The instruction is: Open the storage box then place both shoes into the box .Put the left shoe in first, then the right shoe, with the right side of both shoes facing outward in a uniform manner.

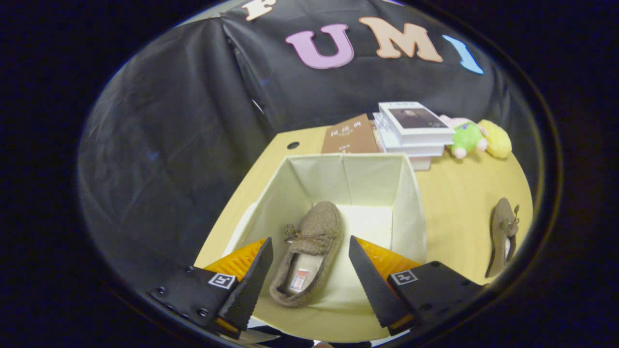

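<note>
An open cream fabric storage box (406,193) stands on the yellow table (459,203). One brown fuzzy shoe (309,251) with a bow lies on the box floor, toe pointing away from me. My gripper (309,275) hovers above the box's near side, open, its fingers standing either side of that shoe's heel without touching it. A second brown shoe (503,237) lies on its side on the table, to the right of the box.
Beyond the box lie a brown book (350,136) and a stack of white books (416,130). Plush toys, one green (466,139) and one yellow (497,139), sit to their right. A round hole (293,145) marks the table's far left corner.
</note>
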A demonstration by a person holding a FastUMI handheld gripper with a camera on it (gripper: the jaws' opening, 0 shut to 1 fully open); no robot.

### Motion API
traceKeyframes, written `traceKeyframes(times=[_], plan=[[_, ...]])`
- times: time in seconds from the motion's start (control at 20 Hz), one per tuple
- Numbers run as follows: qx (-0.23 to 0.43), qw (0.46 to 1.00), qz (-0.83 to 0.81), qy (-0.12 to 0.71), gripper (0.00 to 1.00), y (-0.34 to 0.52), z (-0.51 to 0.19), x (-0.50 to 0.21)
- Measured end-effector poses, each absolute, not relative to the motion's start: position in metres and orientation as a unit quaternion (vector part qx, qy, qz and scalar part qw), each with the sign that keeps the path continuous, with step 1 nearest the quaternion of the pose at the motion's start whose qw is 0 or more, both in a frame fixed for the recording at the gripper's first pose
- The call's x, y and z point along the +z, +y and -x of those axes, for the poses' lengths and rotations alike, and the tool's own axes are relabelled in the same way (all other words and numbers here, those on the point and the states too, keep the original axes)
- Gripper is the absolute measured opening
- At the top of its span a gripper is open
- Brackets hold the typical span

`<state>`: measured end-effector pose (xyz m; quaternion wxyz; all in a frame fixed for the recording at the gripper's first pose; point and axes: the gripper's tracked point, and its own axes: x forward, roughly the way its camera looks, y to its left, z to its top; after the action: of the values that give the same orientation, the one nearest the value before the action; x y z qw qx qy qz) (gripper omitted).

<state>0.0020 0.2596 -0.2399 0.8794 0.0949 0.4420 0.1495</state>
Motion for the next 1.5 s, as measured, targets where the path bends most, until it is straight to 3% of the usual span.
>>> traceKeyframes(times=[0.25, 0.55, 1.15, 1.5], plan=[[0.137, 0.915, -0.085, 0.371, 1.00, 0.198, -0.013, -0.204], [0.086, 0.931, -0.033, 0.352, 1.00, 0.086, -0.006, -0.201], [-0.006, 0.929, 0.024, 0.369, 1.00, -0.113, 0.027, -0.247], [-0.027, 0.907, 0.027, 0.420, 0.99, -0.175, 0.038, -0.300]])
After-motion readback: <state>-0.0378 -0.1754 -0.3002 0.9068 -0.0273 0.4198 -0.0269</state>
